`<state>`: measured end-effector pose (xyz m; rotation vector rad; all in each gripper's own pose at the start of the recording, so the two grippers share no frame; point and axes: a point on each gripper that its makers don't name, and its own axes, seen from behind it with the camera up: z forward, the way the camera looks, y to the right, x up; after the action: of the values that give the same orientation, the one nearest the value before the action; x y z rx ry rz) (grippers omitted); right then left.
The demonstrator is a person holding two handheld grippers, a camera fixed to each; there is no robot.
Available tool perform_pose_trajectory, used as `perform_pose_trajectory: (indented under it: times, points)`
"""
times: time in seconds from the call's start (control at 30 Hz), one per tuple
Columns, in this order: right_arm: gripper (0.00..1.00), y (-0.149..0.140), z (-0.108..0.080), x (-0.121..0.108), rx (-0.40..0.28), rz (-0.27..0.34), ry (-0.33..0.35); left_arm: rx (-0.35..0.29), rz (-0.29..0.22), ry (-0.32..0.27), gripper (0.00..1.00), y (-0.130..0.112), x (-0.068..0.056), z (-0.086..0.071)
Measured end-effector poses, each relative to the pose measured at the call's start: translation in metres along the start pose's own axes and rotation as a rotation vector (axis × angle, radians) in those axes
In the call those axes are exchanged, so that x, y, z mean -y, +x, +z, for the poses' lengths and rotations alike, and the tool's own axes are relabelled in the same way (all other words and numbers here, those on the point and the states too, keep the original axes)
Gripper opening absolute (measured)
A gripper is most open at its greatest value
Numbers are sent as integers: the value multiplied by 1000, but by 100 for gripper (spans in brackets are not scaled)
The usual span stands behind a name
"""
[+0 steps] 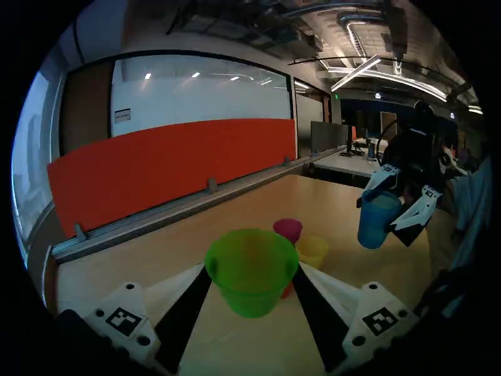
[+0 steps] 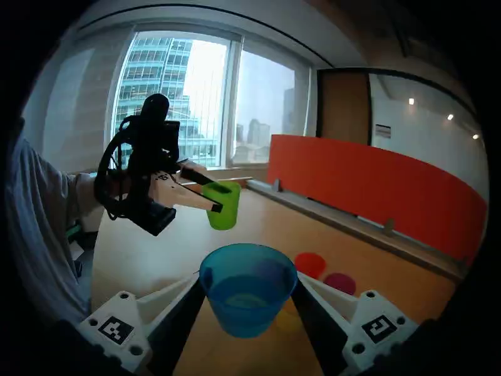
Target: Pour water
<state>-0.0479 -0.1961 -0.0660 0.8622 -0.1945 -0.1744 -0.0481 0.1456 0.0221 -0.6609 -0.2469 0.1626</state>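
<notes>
1. In the left gripper view, an orange panel (image 1: 169, 163) runs along the far edge of the wooden surface (image 1: 188, 250) on the left.
2. At centre, the left tool (image 1: 252, 285) is clamped on a green cup (image 1: 252, 266), with one finger pressed against each side. The cup is upright and held above the surface.
3. Just right of it and farther back, a magenta cup (image 1: 288, 229) and a yellow cup (image 1: 312, 249) stand close together on the surface.
4. Farther right, the right tool (image 1: 401, 203) holds a blue cup (image 1: 377, 219) in the air, roughly upright and well apart from the green cup.
5. In the right gripper view, a person's light sleeve (image 2: 31, 219) lies at the left edge. Beside it, the left tool carries the green cup upright in front of a window (image 2: 181, 94).
6. Low at centre, the right tool's two fingers press on the blue cup from both sides. The cup is upright, with what looks like a little water low inside.
7. To its right, a red cup (image 2: 310, 263) and the magenta cup stand on the surface, with the orange panel behind them.
</notes>
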Motion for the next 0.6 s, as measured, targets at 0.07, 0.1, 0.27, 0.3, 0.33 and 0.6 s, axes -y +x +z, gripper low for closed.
perform_pose_trajectory:
  times: [0.07, 0.1, 0.27, 0.3, 0.33, 0.6]
  points:
    - [91, 2, 1, 0, -4, 2, -1, -17, -8, 2, 87, 5, 0, -3]
    - [91, 2, 1, 0, -6, 2, -2, -26, -11, 3, 87, 7, 0, -5]
    - [91, 6, 2, 1, -12, 3, -6, -72, -31, 7, 87, 21, -1, -11]
    - [91, 6, 2, 1, -14, 3, -7, -80, -35, 7, 87, 24, -2, -13]
    - [91, 6, 3, 1, -15, 4, -7, -87, -41, 4, 87, 25, -3, -15]
    - [91, 9, 4, 2, -23, 6, -10, -121, -56, 2, 87, 36, -3, -21]
